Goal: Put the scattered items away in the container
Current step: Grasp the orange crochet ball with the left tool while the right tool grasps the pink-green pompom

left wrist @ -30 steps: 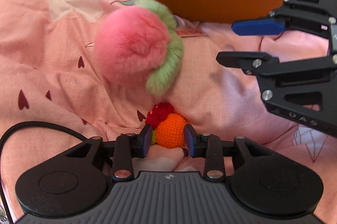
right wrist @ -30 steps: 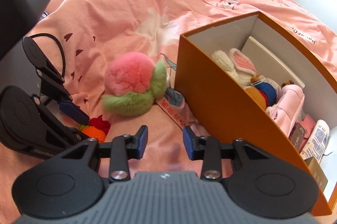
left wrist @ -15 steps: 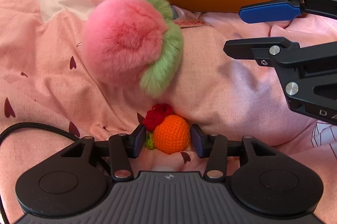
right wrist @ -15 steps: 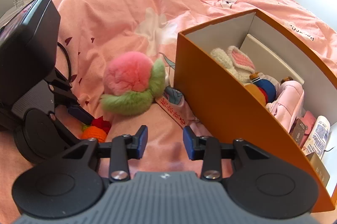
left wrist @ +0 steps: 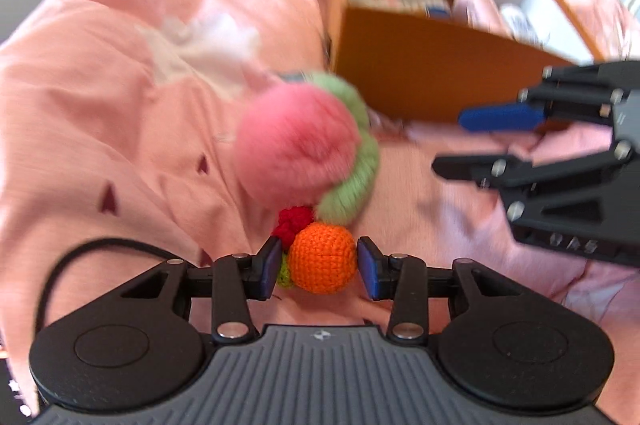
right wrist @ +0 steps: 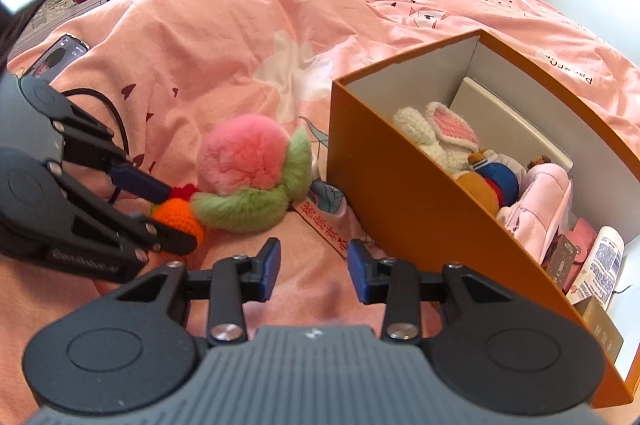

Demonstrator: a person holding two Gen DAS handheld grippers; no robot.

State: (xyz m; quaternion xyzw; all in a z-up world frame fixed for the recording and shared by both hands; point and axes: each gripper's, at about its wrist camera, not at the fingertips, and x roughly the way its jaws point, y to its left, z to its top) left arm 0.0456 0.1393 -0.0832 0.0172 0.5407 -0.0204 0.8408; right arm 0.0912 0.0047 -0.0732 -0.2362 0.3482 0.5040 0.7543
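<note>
A small orange crochet fruit (left wrist: 322,259) with red and green bits sits between the pads of my left gripper (left wrist: 320,257), whose jaws are closing on it; it hangs just off the pink duvet (left wrist: 100,105). From the right wrist view the same fruit (right wrist: 176,217) shows in the left gripper (right wrist: 174,217). A fluffy pink peach plush (left wrist: 296,149) with a green leaf lies just beyond it, against the fruit. The orange box (right wrist: 400,193) stands to the right, holding several toys. My right gripper (right wrist: 312,265) hovers open and empty over the bedding, near the box.
A crochet bunny (right wrist: 436,133), a pink pouch (right wrist: 540,201) and small packets fill the box. A phone (right wrist: 60,55) lies on the duvet at far left. A printed cloth tag (right wrist: 324,225) sits between the plush and the box. A black cable (left wrist: 100,249) trails from the left gripper.
The left gripper has risen and tilted with the orange fruit between its pads, so the box's inside now shows. The right gripper has stayed put.
</note>
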